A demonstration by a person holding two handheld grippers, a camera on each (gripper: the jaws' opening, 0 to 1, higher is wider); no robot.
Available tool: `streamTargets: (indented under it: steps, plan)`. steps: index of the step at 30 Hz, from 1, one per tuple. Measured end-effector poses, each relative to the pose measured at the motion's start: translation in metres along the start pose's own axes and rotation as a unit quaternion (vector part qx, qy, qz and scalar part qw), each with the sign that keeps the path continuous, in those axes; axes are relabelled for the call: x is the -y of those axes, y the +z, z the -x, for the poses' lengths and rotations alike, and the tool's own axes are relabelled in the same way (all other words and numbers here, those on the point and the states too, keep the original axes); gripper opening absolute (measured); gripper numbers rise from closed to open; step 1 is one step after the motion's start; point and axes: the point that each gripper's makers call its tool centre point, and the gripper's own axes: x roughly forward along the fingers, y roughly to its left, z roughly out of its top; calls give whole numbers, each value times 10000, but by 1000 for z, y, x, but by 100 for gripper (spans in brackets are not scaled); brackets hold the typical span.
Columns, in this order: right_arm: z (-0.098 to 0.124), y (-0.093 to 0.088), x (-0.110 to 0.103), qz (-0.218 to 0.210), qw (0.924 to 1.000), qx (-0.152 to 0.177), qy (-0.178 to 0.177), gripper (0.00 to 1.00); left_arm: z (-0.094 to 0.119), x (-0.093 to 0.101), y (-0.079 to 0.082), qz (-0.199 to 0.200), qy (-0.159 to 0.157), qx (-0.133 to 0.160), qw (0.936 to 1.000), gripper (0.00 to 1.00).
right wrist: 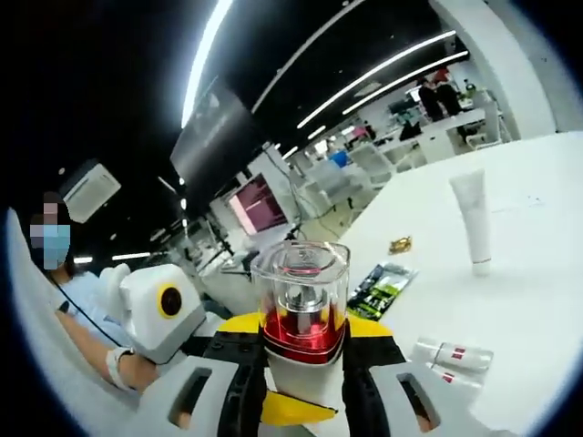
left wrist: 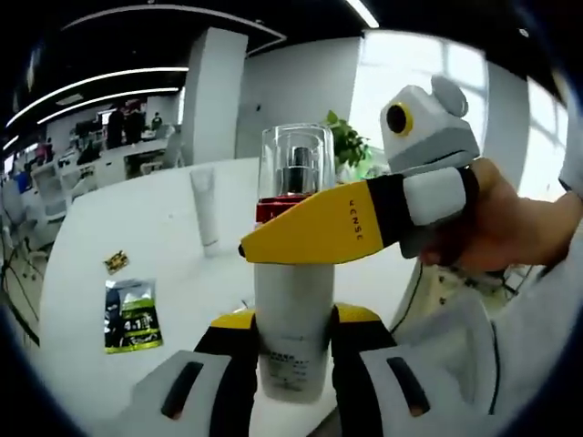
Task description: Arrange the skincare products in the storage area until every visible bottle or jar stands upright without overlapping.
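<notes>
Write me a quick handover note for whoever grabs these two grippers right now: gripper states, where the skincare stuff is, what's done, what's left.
Left gripper: shut on the white pump bottle, low on its body, held upright above the table.
Right gripper: shut on the same bottle just under its red collar; clear cap on.
On the table: white tube standing on its cap; two small white tubes lying flat; a green sachet and a small gold packet lying flat.
Done: tube upright.
Left: set the bottle down upright, then stand up the two small tubes, apart from each other.

Long white ceiling light strips (right wrist: 364, 86) glare overhead; a bright daylit window (left wrist: 405, 73) blows out. The glossy white round table (left wrist: 137, 228) gleams, fisheye edges bend.
</notes>
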Motion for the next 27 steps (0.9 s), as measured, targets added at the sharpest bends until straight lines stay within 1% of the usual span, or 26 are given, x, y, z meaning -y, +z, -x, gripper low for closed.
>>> streamTargets:
  steps: [3, 4, 5, 7, 8, 9, 10, 11, 12, 13, 14, 15, 16, 17, 18, 19, 20, 21, 22, 23, 24, 25, 26, 27]
  plan:
    - [1, 0, -2, 117, 9998, -63, 136, 25, 2, 5, 0, 81, -252, 75, 9996, 25]
    - [3, 0, -4, 171, 9995, -100, 246, 25, 3, 7, 1, 66, -405, 115, 9991, 25]
    - [4, 1, -3, 137, 9996, -86, 248, 25, 3, 9, 2, 71, -503, 160, 9986, 24]
    - [6, 1, -7, 92, 9989, -89, 447, 24, 6, 12, 4, 86, -662, 228, 9975, 25]
    - [7, 1, -7, 87, 9989, -77, 456, 24, 7, 13, 5, 112, -729, 252, 9970, 25]
    - [8, 2, -10, 88, 9984, -67, 563, 24, 7, 13, 5, 136, -755, 251, 9967, 26]
    - [8, 1, -13, 157, 9976, -82, 668, 24, 7, 14, 5, 140, -797, 238, 9964, 26]
    - [8, 1, -15, 185, 9972, -105, 720, 24, 7, 17, 5, 154, -915, 228, 9954, 26]
    - [9, 1, -19, 296, 9959, -111, 851, 24, 7, 19, 5, 179, -1011, 232, 9944, 27]
    - [10, 1, -22, 347, 9950, -138, 924, 24, 8, 24, 6, 209, -1179, 239, 9925, 27]
    - [10, 1, -25, 414, 9941, -149, 989, 24, 9, 24, 6, 249, -1214, 257, 9920, 27]
    - [12, 1, -31, 510, 9918, -158, 1163, 24, 10, 27, 7, 307, -1322, 272, 9904, 28]
    - [14, 1, -35, 582, 9891, -215, 1336, 24, 13, 32, 9, 382, -1542, 320, 9868, 28]
    - [15, 2, -39, 599, 9875, -229, 1439, 24, 14, 34, 10, 435, -1633, 347, 9850, 29]
    - [19, 3, -46, 782, 9821, -219, 1697, 24, 16, 38, 12, 460, -1796, 351, 9820, 30]
    - [21, 4, -50, 842, 9797, -210, 1806, 24, 18, 42, 13, 482, -1907, 372, 9798, 31]
    - [24, 4, -54, 757, 9776, -230, 1951, 24, 21, 47, 15, 459, -2101, 396, 9758, 31]
    - [27, 4, -58, 823, 9740, -284, 2092, 24, 23, 50, 18, 508, -2238, 417, 9724, 31]
    - [28, 7, -59, 749, 9735, -226, 2151, 24, 26, 53, 20, 578, -2383, 440, 9685, 31]
    - [29, 9, -62, 732, 9714, -184, 2250, 25, 28, 54, 22, 595, -2460, 469, 9663, 31]
    - [33, 9, -67, 786, 9657, -174, 2469, 25, 31, 57, 24, 681, -2626, 479, 9613, 31]
    - [34, 10, -68, 709, 9656, -203, 2493, 25, 32, 58, 26, 696, -2704, 506, 9589, 32]
    - [36, 11, -71, 680, 9629, -167, 2607, 25, 34, 60, 27, 739, -2788, 516, 9561, 32]
    - [38, 12, -75, 741, 9597, -118, 2709, 25, 36, 63, 29, 786, -2888, 526, 9527, 31]
